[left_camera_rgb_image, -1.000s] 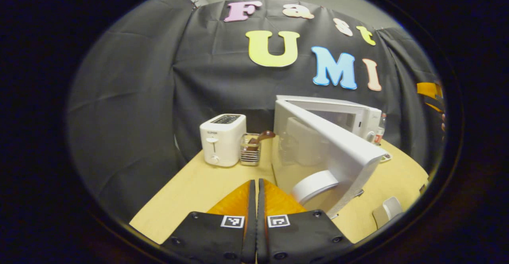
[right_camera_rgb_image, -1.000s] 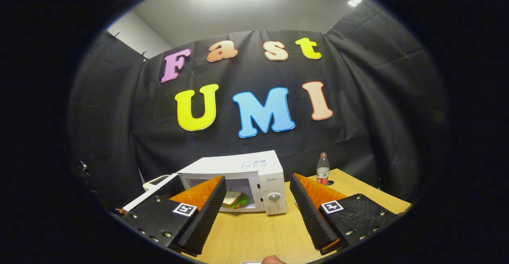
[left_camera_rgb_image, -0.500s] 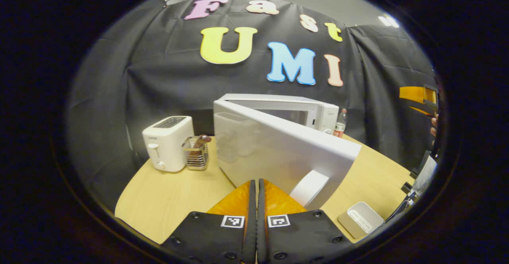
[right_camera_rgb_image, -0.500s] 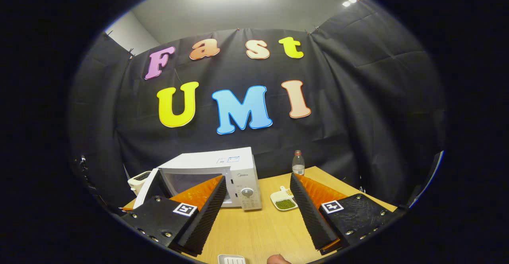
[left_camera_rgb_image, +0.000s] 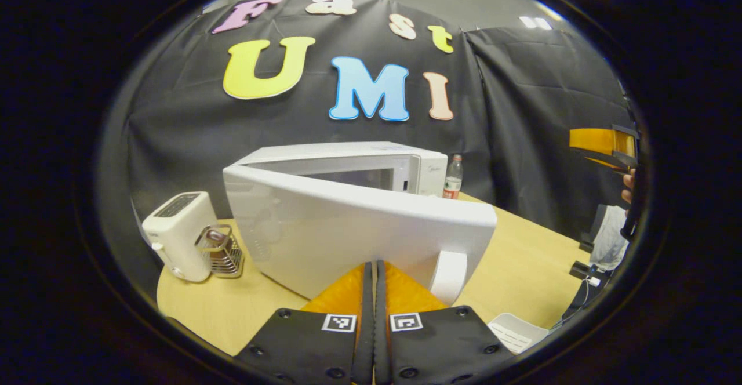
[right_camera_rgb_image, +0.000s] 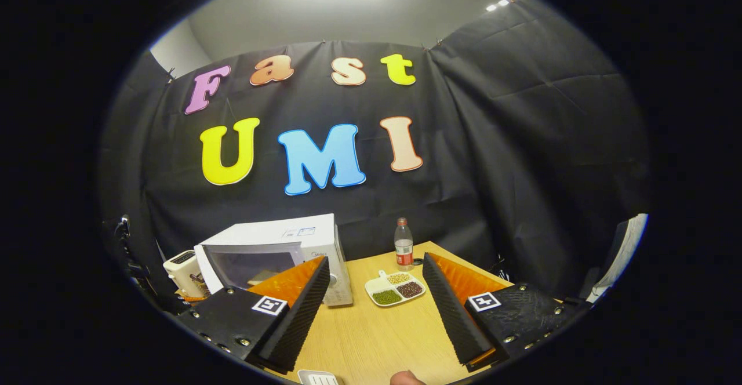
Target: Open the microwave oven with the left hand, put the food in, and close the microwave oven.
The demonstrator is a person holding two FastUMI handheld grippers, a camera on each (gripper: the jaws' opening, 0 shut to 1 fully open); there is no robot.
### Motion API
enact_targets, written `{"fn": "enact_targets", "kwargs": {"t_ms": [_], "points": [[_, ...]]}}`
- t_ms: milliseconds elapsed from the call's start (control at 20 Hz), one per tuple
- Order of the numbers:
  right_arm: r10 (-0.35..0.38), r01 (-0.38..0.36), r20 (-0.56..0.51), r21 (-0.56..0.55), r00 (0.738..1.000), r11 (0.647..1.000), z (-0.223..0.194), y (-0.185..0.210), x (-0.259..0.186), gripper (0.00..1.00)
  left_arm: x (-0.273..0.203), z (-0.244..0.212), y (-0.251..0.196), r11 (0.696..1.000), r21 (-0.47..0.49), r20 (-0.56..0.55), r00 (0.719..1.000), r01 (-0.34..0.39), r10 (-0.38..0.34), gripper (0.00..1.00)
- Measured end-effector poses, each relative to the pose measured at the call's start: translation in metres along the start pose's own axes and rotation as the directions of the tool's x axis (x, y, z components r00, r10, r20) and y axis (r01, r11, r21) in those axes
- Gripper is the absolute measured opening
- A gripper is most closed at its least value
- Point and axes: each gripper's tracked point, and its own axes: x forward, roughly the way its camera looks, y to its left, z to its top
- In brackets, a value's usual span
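Left gripper (left_camera_rgb_image: 374,280) jaws pressed together against door (left_camera_rgb_image: 359,228), nearly closed. Push square near handle edge until latched. Right gripper (right_camera_rgb_image: 374,301) jaws spread, empty.

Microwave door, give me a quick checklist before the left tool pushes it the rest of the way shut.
1. Left tool shut, tips at the door: ok.
2. Door latched against the microwave: not ok, a gap still shows.
3. Food inside: cannot tell through the window.
4. Right tool open, back from the door's swing: ok.
5. Toaster and wire rack outside the door's path: ok.
6. Compartment dish and bottle beside the microwave, apart from it: ok.
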Motion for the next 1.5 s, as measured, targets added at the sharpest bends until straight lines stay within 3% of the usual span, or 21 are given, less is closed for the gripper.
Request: {"fn": "enact_targets", "kwargs": {"t_ms": [600, 1100, 1250, 1450, 1500], "points": [[-0.069, 0.067, -0.032, -0.048, 0.997, 0.997, -0.008, -0.019, 0.003, 0.97, 0.099, 0.030, -0.007, 1.000, -0.001, 0.034, 0.999, 0.014, -0.014, 0.07], [-0.083, 0.077, -0.059, -0.106, 0.995, 0.991, -0.010, -0.022, 0.005, 0.98, 0.166, 0.041, 0.018, 0.993, -0.086, 0.049, 0.995, -0.079, 0.084, 0.07], [-0.082, 0.074, -0.065, -0.121, 0.995, 0.990, -0.006, -0.020, 0.010, 0.98, 0.172, 0.042, 0.008, 0.990, -0.119, 0.051, 0.996, -0.070, 0.076, 0.07], [-0.056, 0.046, -0.070, -0.137, 0.996, 0.989, -0.004, -0.010, 0.008, 0.98, 0.184, 0.047, 0.018, 0.986, -0.102, 0.058, 0.988, -0.136, 0.142, 0.07], [-0.038, 0.027, -0.082, -0.133, 0.996, 0.991, -0.005, -0.005, 0.006, 0.98, 0.182, 0.044, 0.014, 0.982, -0.135, 0.049, 0.989, -0.130, 0.138, 0.07]]}}
